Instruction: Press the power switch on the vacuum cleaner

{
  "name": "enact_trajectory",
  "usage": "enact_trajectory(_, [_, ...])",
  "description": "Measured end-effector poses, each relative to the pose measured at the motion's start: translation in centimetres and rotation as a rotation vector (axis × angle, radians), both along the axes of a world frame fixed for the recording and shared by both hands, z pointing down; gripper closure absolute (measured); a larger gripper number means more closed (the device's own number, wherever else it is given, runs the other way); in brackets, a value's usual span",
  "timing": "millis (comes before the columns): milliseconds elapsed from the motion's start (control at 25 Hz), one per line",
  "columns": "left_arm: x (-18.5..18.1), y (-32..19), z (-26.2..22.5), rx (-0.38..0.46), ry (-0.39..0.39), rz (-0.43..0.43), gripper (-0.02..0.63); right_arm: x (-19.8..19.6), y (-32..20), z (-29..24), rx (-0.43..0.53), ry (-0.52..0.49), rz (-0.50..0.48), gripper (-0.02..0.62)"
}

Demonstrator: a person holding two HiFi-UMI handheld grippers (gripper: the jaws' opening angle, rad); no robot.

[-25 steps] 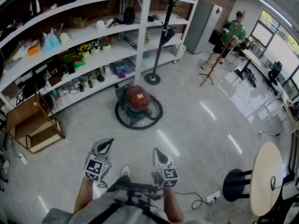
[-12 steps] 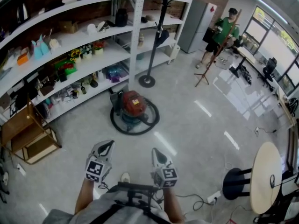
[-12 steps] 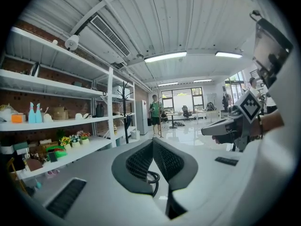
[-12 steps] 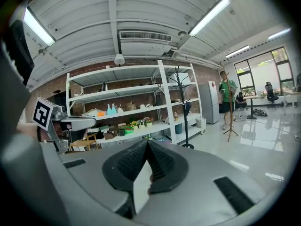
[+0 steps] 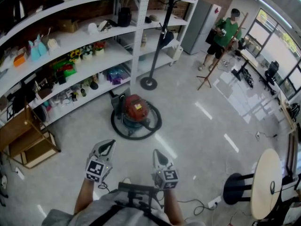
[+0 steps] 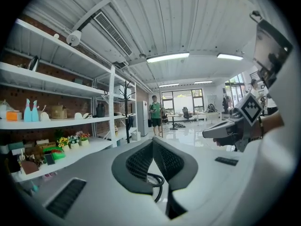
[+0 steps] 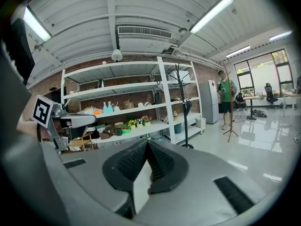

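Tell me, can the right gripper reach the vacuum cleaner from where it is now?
Probably not yet. The vacuum cleaner stands on the floor well ahead, by the shelves, while the right gripper is held near the person's body. Only bare floor lies between, so walking closer should do.

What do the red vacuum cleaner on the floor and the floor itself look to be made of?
Vacuum cleaner: seemingly moulded plastic, a red lid with a slight sheen over a dark body. Floor: pale grey and polished, perhaps sealed concrete or tile; it shows bright, mirror-like streaks.
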State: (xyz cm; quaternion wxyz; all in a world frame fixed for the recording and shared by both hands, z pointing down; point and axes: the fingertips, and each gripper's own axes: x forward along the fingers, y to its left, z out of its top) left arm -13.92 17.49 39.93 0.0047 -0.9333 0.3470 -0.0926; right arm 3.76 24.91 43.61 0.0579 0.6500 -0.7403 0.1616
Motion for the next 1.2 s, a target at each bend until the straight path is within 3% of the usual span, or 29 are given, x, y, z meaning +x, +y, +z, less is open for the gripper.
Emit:
enact_trajectory(920, [-1.1, -6.4, 0.9, -0.017, 0.0, -0.037, 0.598, 0.8, -6.5, 0.0, 0.006, 0.01, 0.009, 0.583])
enact_trajectory(1200, [0.4, -10.0, 1.7, -0.031, 0.002, -0.066, 0.598, 2.6, -10.3, 0.8, 0.002, 0.007, -0.006, 0.583])
